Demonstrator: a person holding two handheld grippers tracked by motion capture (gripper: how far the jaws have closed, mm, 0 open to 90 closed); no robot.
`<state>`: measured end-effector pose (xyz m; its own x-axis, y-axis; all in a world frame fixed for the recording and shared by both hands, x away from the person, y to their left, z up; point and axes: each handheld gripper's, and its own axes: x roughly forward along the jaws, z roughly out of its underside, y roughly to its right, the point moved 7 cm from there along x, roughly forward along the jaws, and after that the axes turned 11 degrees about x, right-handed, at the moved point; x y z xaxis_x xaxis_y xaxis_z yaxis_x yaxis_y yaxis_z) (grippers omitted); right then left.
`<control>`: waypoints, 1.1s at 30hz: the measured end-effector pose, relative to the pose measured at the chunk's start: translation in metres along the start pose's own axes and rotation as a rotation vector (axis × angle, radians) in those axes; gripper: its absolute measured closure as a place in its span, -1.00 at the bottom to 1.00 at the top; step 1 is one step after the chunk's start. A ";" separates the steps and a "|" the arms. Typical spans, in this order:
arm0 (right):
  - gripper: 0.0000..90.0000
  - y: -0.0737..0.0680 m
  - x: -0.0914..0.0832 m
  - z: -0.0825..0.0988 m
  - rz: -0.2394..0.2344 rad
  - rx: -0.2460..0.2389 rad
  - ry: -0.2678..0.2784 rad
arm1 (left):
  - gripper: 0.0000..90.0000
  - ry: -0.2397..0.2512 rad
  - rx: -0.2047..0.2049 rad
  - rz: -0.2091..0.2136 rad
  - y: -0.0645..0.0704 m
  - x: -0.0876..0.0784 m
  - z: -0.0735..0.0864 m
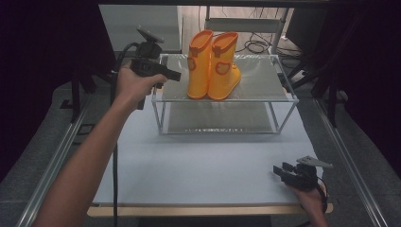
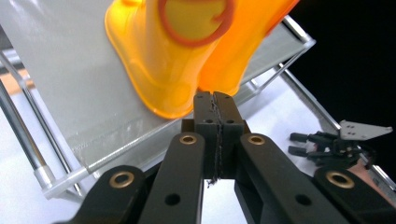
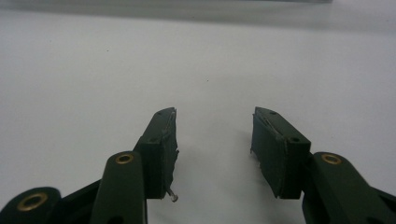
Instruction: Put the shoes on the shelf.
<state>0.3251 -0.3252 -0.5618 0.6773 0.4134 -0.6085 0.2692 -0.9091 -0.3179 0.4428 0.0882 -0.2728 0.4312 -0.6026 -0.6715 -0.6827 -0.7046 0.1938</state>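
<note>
While the left tool is held with jaws pressed together and empty just short of the orange boots on the rack's top shelf, an approach is judged underway, and opening is needed before grasping; the right tool rests open, empty, on the counter.

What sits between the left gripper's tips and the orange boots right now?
Nothing: the high view shows only bare shelf mesh between the left gripper, jaws shut, and the orange boots. The left gripper view agrees.
</note>
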 end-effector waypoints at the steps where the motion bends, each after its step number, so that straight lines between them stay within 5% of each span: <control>1: 0.11 0.000 0.000 0.000 0.000 0.001 -0.003 | 1.00 -0.004 -0.005 0.000 -0.001 0.003 0.002; 19: 0.11 0.001 0.000 0.001 0.002 0.003 0.000 | 0.99 -0.085 -0.057 -0.016 -0.030 0.069 0.037; 33: 0.11 0.003 -0.001 0.001 -0.001 0.017 0.000 | 1.00 -0.091 -0.095 -0.016 -0.036 0.097 0.036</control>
<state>0.3246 -0.3280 -0.5627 0.6774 0.4140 -0.6080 0.2581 -0.9078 -0.3305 0.4883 0.0687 -0.3709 0.3835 -0.5579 -0.7360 -0.6153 -0.7486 0.2468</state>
